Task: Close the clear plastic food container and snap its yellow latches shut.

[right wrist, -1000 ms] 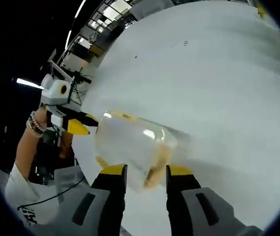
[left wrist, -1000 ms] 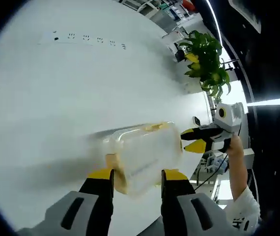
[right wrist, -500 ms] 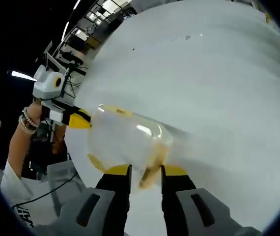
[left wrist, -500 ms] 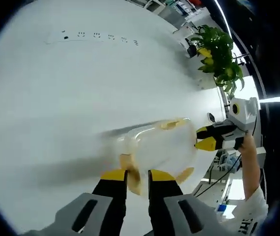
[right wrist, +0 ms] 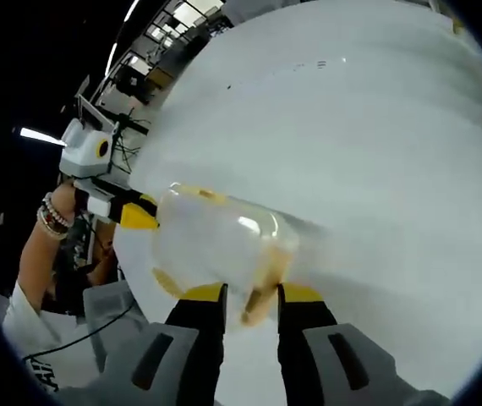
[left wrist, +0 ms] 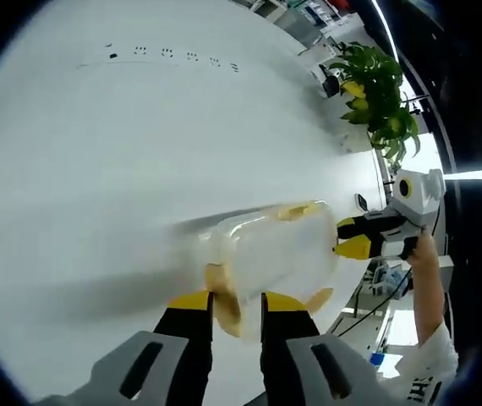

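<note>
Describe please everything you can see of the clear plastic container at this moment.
The container is a rounded rectangular box of cloudy clear plastic with yellow latches at its ends. Its lid looks down. It lies over a white table. The left gripper pinches the latch at one end, and the right gripper pinches the latch at the opposite end. Its contents cannot be made out.

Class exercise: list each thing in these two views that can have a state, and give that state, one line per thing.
Clear plastic food container: lid down, on white table.
Yellow latch: between left gripper's jaws.
Yellow latch: between right gripper's jaws.
Green potted plant: upright.
</note>
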Demonstrator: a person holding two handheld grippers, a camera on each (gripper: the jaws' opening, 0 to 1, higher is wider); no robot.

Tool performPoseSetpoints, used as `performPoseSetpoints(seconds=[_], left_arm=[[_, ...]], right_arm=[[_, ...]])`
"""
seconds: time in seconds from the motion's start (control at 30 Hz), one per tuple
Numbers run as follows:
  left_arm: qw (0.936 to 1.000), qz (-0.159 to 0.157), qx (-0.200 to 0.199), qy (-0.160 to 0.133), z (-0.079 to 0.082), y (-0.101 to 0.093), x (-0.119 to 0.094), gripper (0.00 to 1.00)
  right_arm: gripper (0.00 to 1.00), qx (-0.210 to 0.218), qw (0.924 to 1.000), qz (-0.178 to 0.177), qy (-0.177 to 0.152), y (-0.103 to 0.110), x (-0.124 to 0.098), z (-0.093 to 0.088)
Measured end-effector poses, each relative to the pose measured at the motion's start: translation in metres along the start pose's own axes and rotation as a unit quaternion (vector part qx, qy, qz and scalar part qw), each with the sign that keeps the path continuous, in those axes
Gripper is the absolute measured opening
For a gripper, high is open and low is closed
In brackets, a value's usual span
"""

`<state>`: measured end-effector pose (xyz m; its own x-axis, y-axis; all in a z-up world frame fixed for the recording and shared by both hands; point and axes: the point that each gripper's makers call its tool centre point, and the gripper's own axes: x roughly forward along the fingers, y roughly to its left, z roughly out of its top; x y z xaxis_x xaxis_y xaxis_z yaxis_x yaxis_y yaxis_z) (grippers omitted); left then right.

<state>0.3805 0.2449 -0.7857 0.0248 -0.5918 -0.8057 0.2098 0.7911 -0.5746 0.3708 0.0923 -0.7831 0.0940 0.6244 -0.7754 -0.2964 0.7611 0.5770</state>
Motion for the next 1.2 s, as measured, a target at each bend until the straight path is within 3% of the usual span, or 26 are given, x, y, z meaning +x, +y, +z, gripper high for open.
performPoseSetpoints(seconds=[0.23,0.27,0.33,0.37,0.57,0.67,0.7,0.83,0.93,0.97,1.0,1.07,1.13,1.2], left_arm=[[0.9997,-0.013,-0.016,-0.008,0.003,0.002,0.001,0.12],[0.9997,-0.015,-0.019,-0.007,0.004,0.003,0.001,0.11],[0.9985,-0.023,-0.049,-0.012,0.004,0.004,-0.001,0.10],[0.9989,-0.030,-0.035,-0.009,0.004,0.006,-0.004,0.10],[0.9984,-0.039,-0.038,-0.017,0.003,0.008,-0.008,0.11],[0.9985,-0.041,-0.020,-0.029,0.004,0.007,-0.008,0.12],[0.9984,-0.040,-0.023,-0.033,0.004,0.008,-0.009,0.12],[0.9979,-0.010,0.025,-0.058,0.008,0.005,-0.009,0.13],[0.9952,-0.002,0.063,-0.075,0.008,0.002,-0.007,0.15],[0.9959,-0.003,0.058,-0.069,0.004,-0.001,-0.008,0.16],[0.9951,-0.005,0.065,-0.074,0.005,-0.002,-0.009,0.19],[0.9911,0.014,0.091,-0.097,0.015,0.001,-0.015,0.22],[0.9830,0.035,0.127,-0.127,0.027,0.002,-0.022,0.21],[0.9772,0.034,0.146,-0.151,0.036,-0.005,-0.030,0.21]], right_arm=[[0.19,0.005,1.0000,0.007,0.003,-0.004,0.003,0.007],[0.19,0.003,0.9994,0.034,-0.008,0.003,0.006,0.013],[0.19,0.018,0.9998,0.012,-0.002,-0.005,0.002,0.016],[0.19,0.018,0.9997,0.017,-0.003,-0.005,-0.001,0.019],[0.20,0.011,0.9998,0.015,0.001,-0.004,-0.004,0.020],[0.21,-0.004,1.0000,0.008,0.003,-0.002,-0.005,0.017],[0.22,-0.030,0.9995,-0.010,-0.001,-0.002,-0.006,0.014],[0.23,-0.114,0.9919,-0.056,0.003,0.005,-0.007,0.010],[0.22,-0.148,0.9861,-0.074,0.015,0.006,-0.009,0.006],[0.20,-0.157,0.9839,-0.084,0.012,-0.003,-0.008,0.021],[0.19,-0.170,0.9812,-0.092,0.003,-0.003,-0.010,0.025],[0.19,-0.170,0.9815,-0.089,-0.009,0.003,-0.014,0.025],[0.19,-0.171,0.9818,-0.079,-0.028,0.011,-0.015,0.029],[0.19,-0.169,0.9830,-0.061,-0.038,0.022,-0.015,0.033]])
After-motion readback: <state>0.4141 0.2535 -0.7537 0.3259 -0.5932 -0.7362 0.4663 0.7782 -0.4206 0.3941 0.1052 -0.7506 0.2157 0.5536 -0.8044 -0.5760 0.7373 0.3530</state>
